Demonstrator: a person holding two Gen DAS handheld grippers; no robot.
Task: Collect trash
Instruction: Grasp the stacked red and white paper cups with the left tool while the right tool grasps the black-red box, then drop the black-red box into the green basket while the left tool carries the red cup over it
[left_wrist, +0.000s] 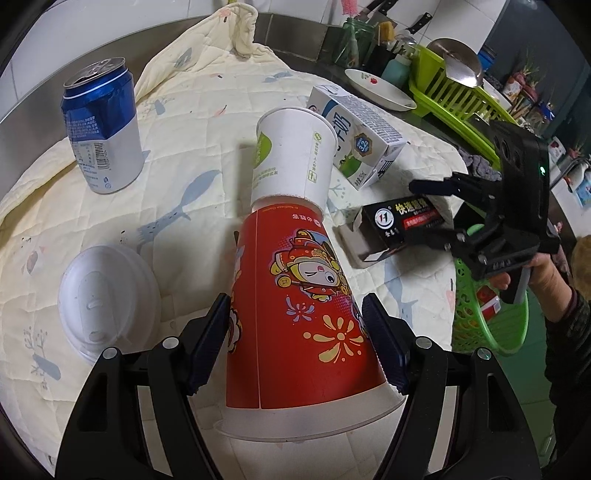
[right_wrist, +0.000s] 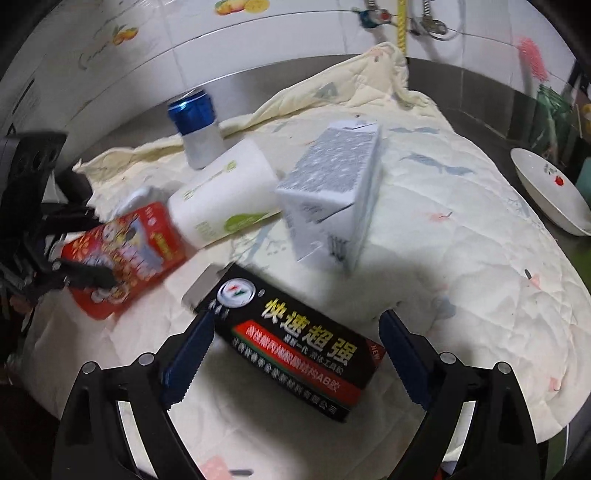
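A red paper cup (left_wrist: 295, 306) lies on its side on the quilted cloth (left_wrist: 184, 122), with a white paper cup (left_wrist: 291, 162) stuck on its narrow end. My left gripper (left_wrist: 295, 343) is open, its pads on either side of the red cup, close to it. My right gripper (right_wrist: 291, 362) is open around a black glue box (right_wrist: 295, 343) that lies on the cloth. The right gripper also shows in the left wrist view (left_wrist: 436, 206) over the black box (left_wrist: 402, 221). The red cup (right_wrist: 125, 254) and white cup (right_wrist: 225, 195) show in the right wrist view too.
A blue and white can (left_wrist: 101, 125) stands at the back left. A white lid (left_wrist: 107, 295) lies left of the red cup. A milk carton (left_wrist: 358, 136) lies behind the cups. A green basket (left_wrist: 487, 317) hangs off the counter's right edge. A white dish (left_wrist: 380, 88) and green dish rack (left_wrist: 454, 92) stand behind.
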